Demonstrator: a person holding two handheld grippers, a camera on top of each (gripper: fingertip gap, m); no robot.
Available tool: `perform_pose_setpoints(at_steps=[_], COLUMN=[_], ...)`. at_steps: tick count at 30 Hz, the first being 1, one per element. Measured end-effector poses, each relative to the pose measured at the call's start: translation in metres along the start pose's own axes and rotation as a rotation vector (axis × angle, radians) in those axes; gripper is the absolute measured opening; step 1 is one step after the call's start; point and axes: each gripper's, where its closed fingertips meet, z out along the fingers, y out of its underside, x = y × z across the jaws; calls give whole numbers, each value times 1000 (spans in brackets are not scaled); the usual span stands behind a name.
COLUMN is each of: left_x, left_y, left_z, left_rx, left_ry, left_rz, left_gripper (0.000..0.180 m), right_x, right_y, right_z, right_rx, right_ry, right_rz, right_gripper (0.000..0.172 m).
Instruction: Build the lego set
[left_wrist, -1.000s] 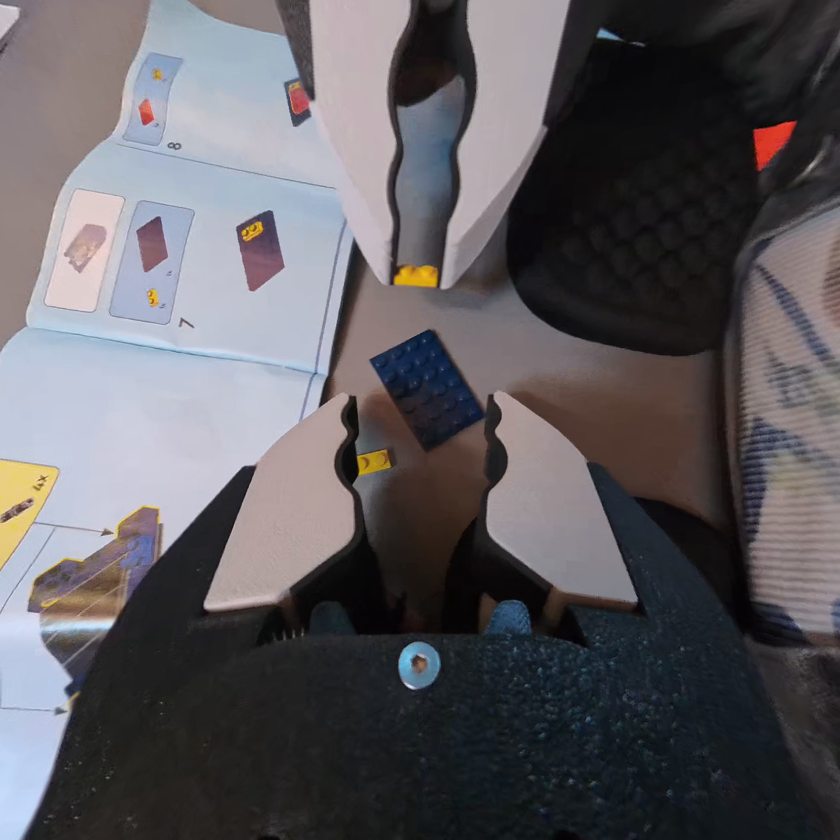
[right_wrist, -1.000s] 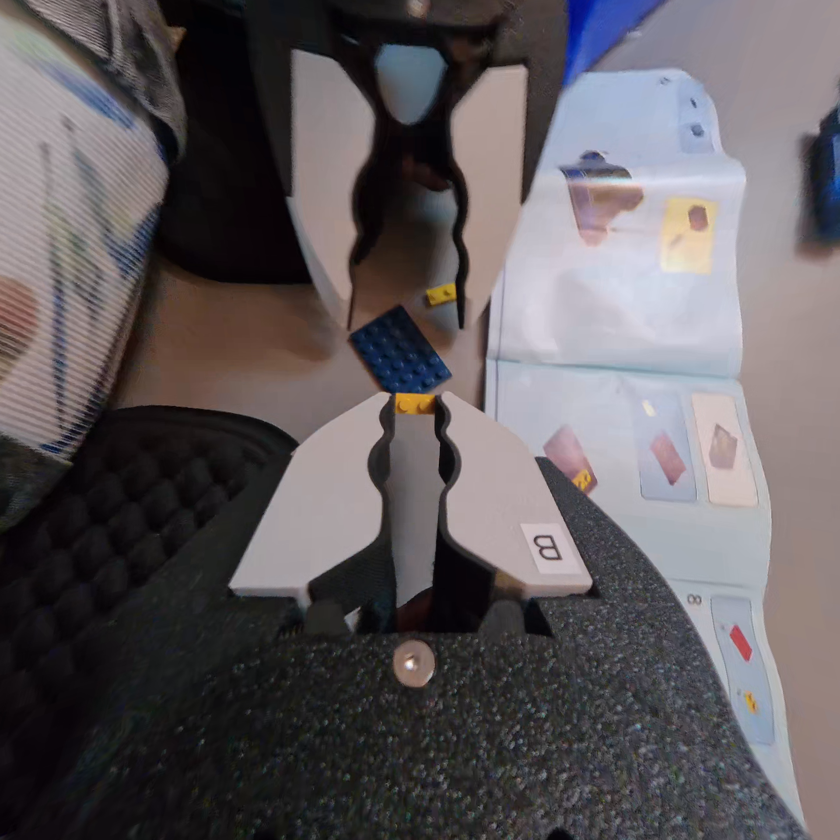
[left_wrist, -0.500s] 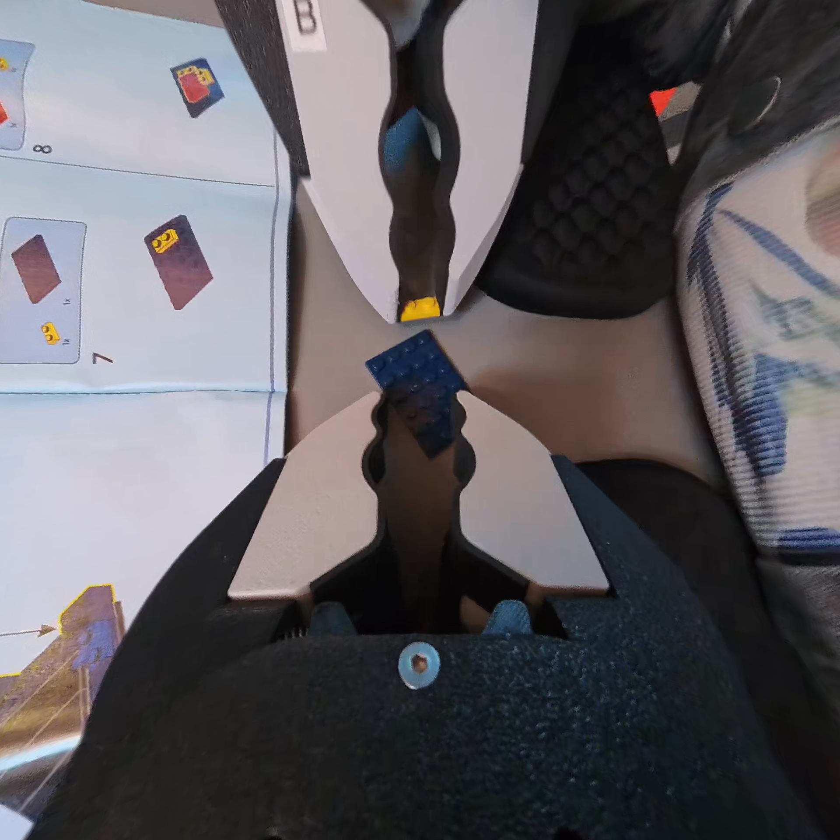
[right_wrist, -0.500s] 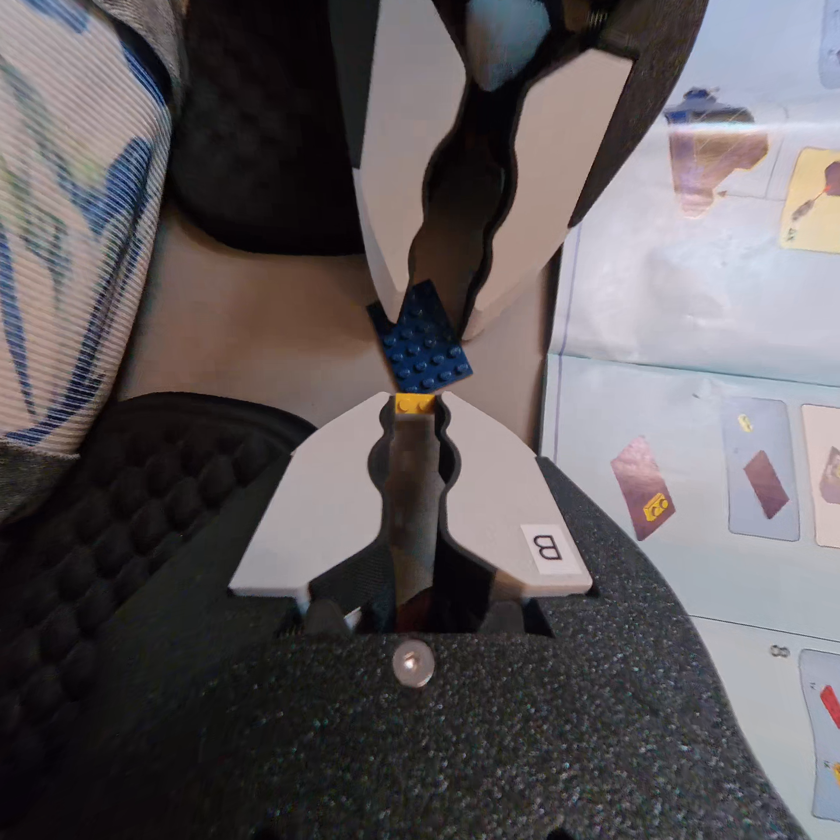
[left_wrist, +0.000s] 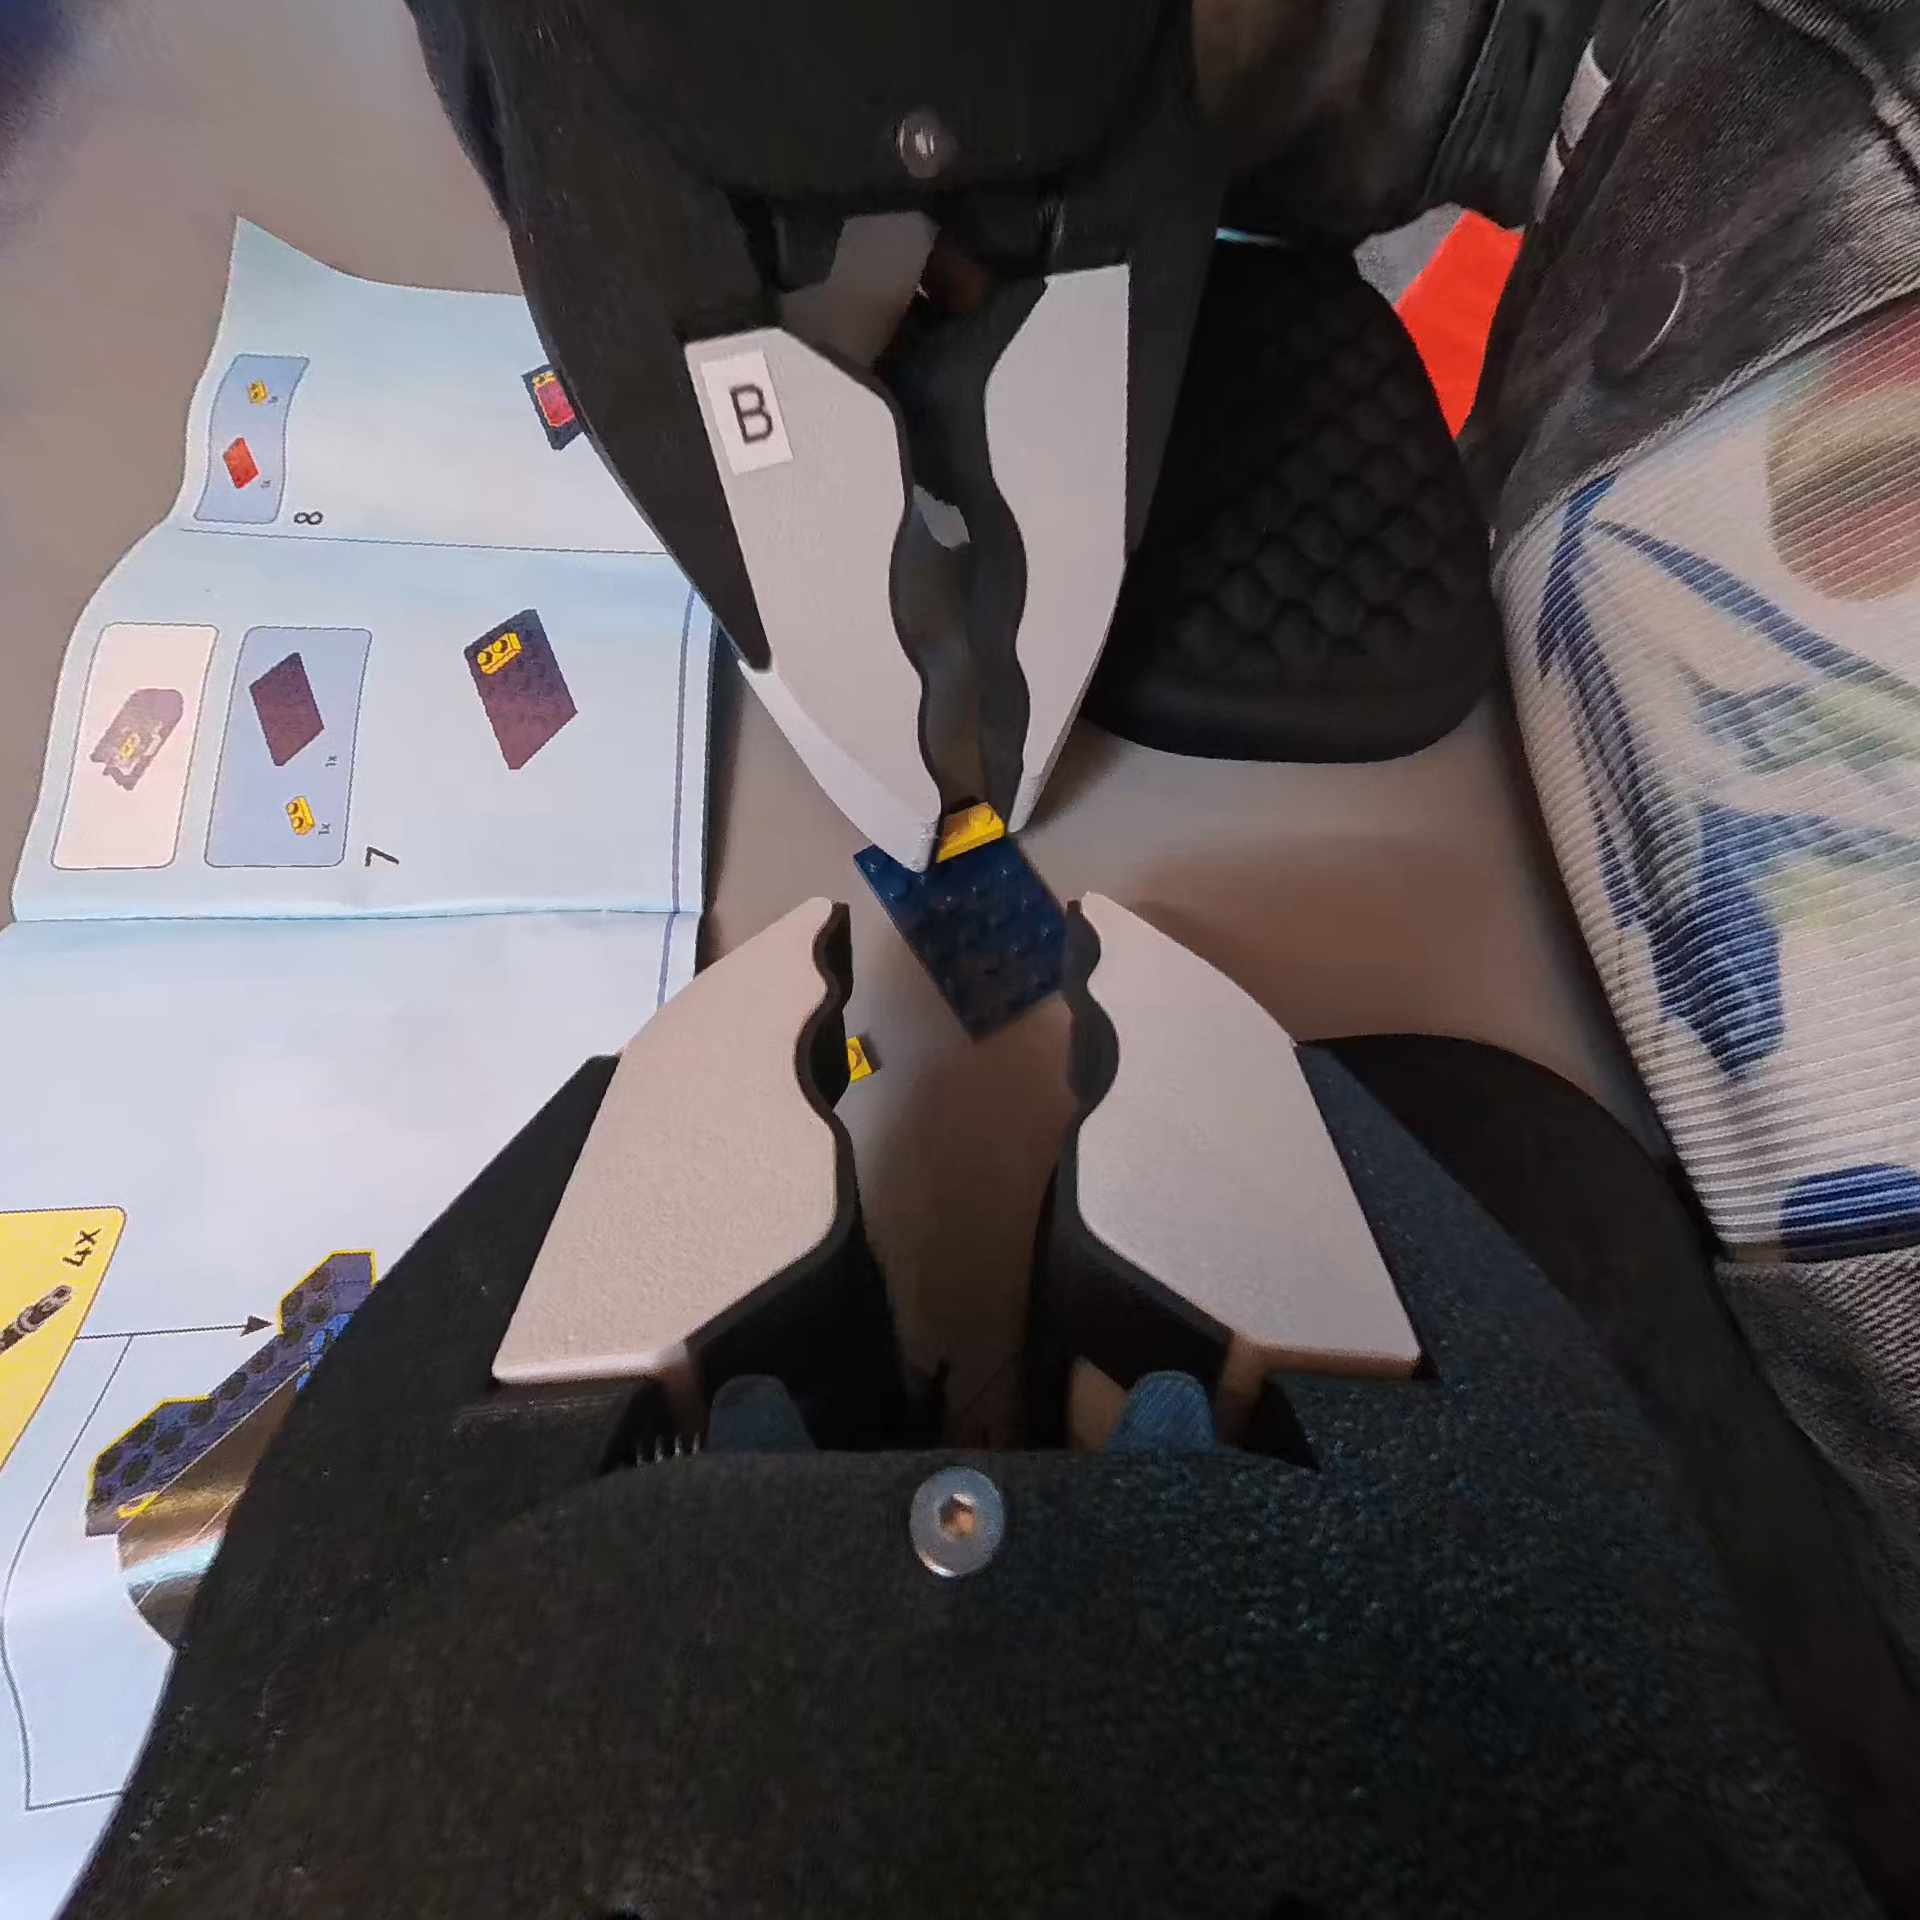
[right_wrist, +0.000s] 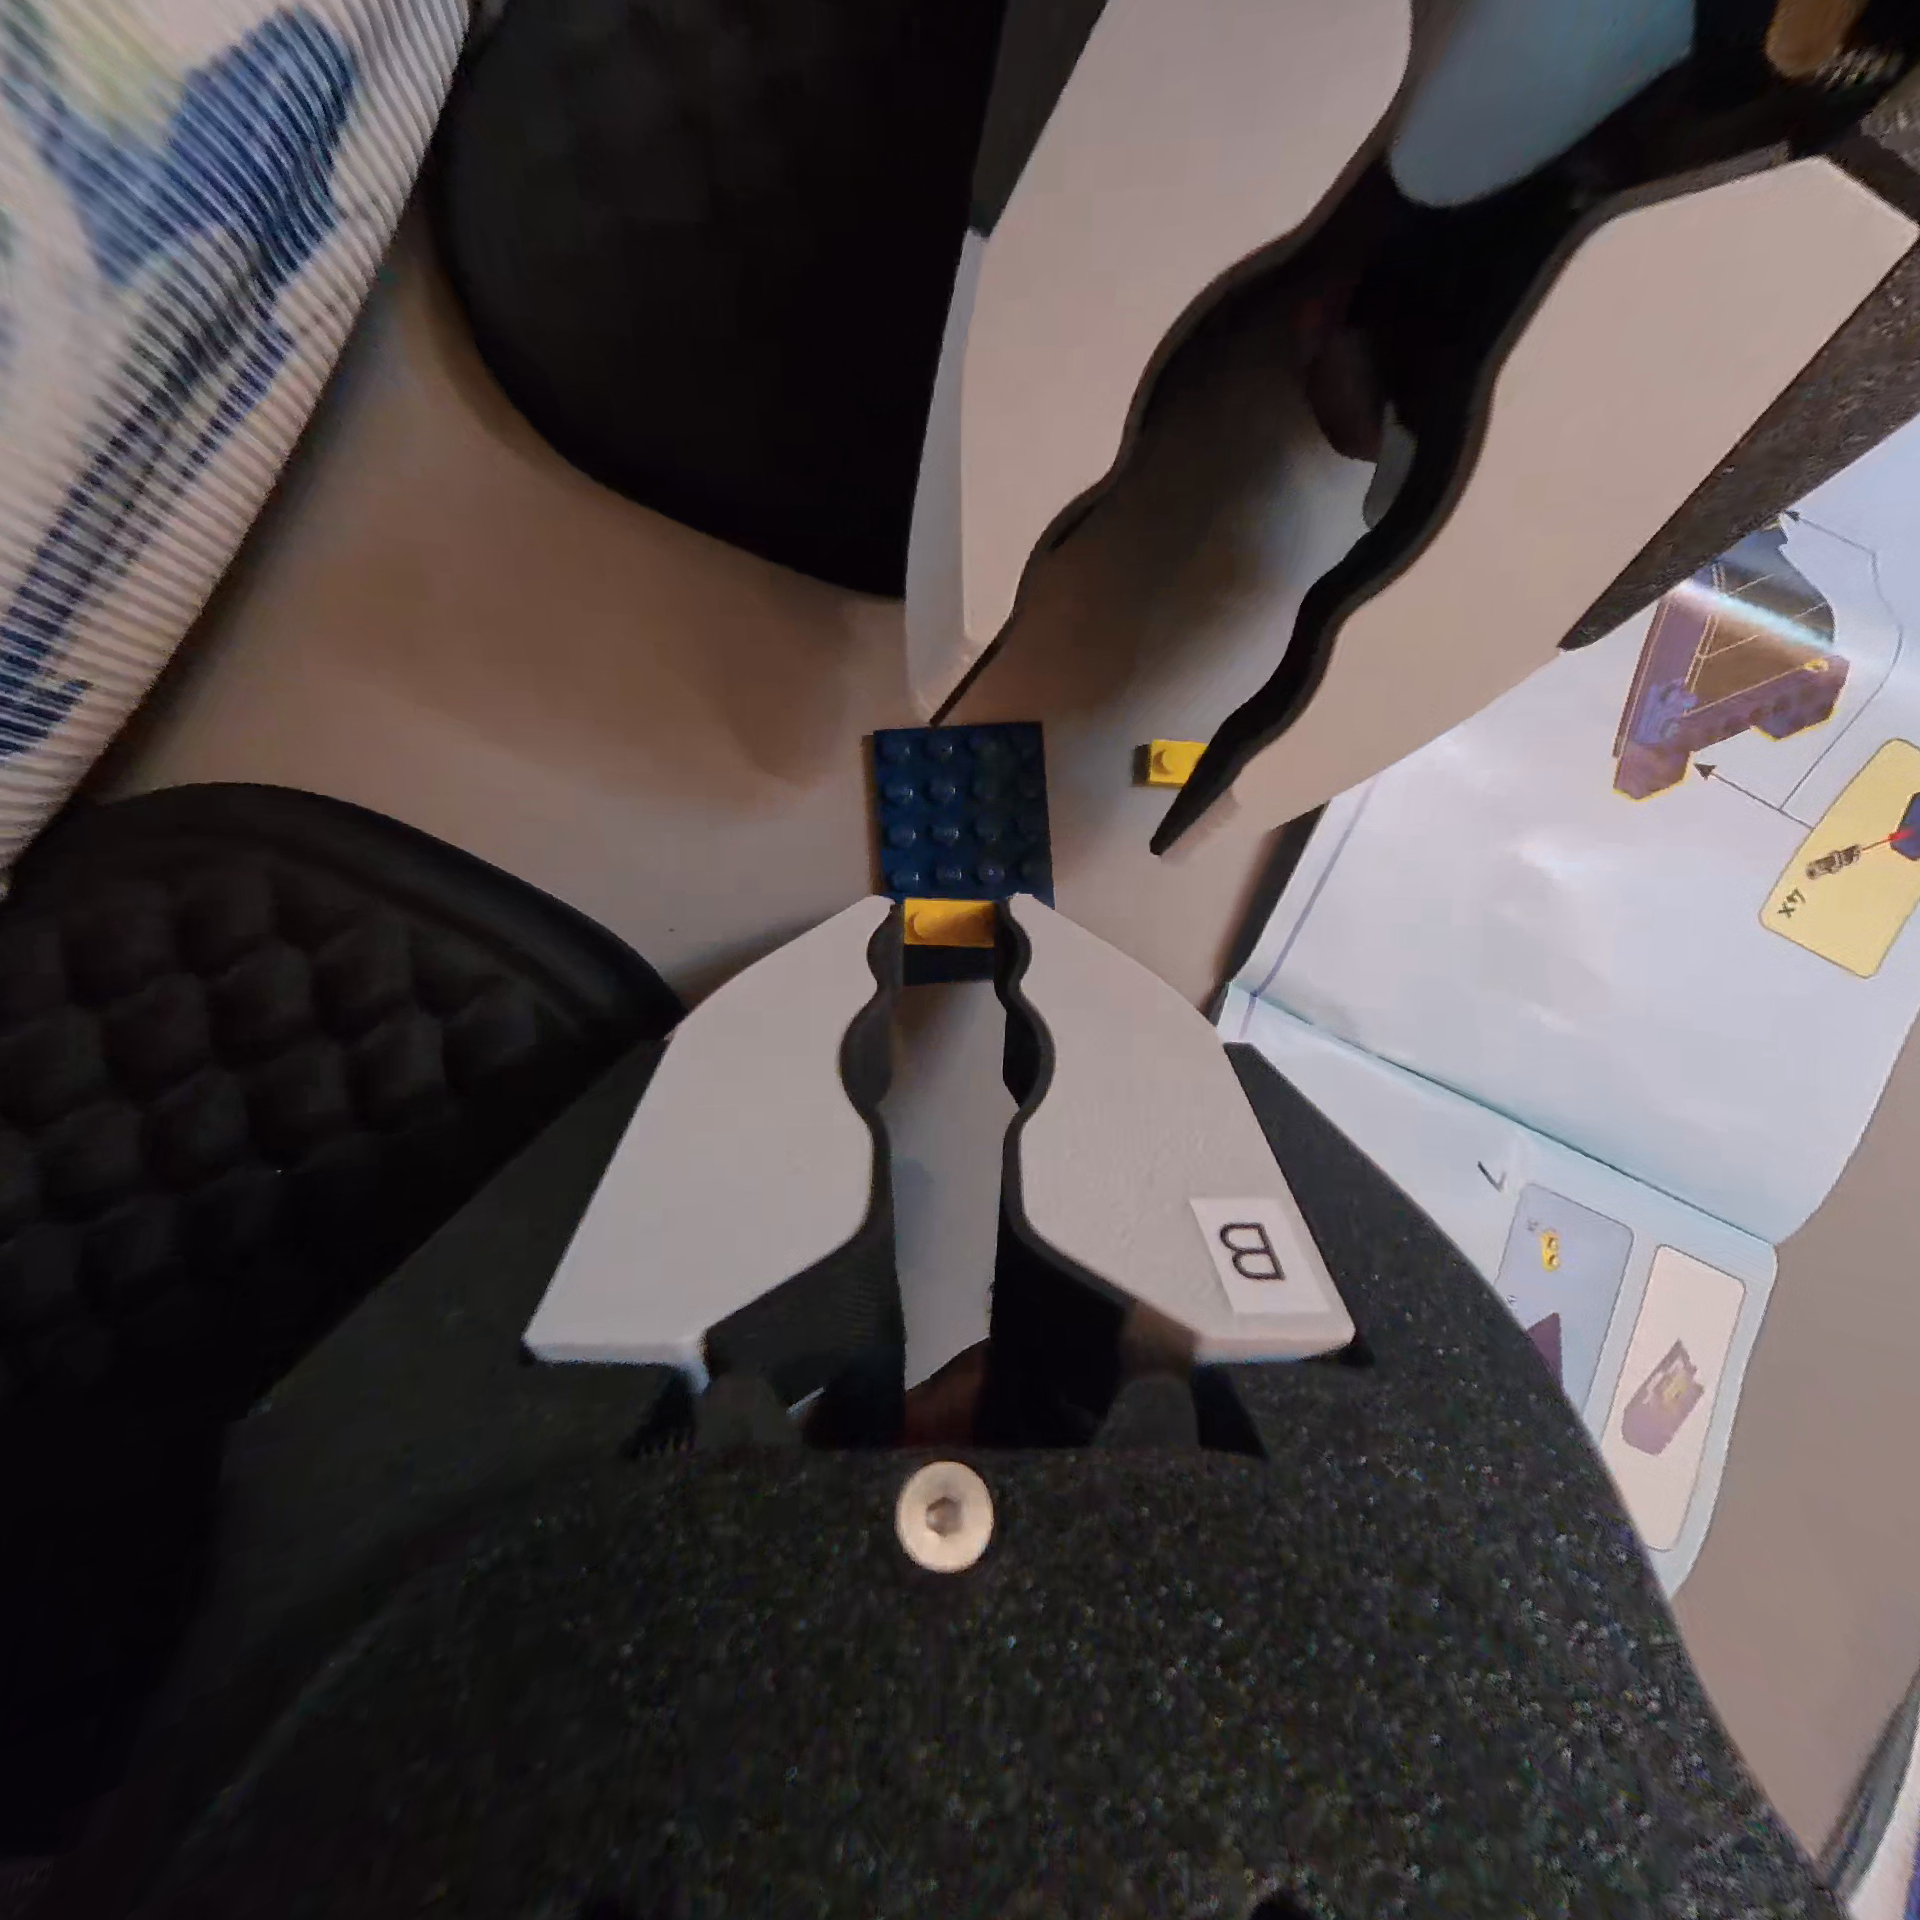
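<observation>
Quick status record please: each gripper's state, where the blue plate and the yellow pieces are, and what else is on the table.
left gripper: open, fingers either side of the blue plate's near end, holding nothing
right gripper: shut on small yellow brick, held over one end of the plate
blue plate: flat on the table, studs up
second yellow brick: loose on the table beside the plate
instruction booklet: open, beside the plate

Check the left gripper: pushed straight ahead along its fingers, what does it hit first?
Probably the blue plate, lying on the table between the open left gripper's fingertips. Just beyond sits the right gripper, shut on a yellow brick at the plate's far end. Depth is uncertain.
</observation>
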Motion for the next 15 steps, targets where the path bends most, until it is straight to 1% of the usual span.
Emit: perform_pose_setpoints(at_steps=[2,10,15], left_x=[-1,-2,-2], left_y=[0,2,3], left_z=[-1,0,0], left_rx=[2,-3,-8], left_ry=[-6,-2,0], left_rz=[-1,-3,-3], left_gripper=[39,39,39], right_x=[2,4,4], right_y=[3,4,6], right_z=[0,1,1], right_rx=[-22,-28,-33], right_ry=[4,-40,-54], right_rz=[-12,-22,-17], right_gripper=[16,16,21])
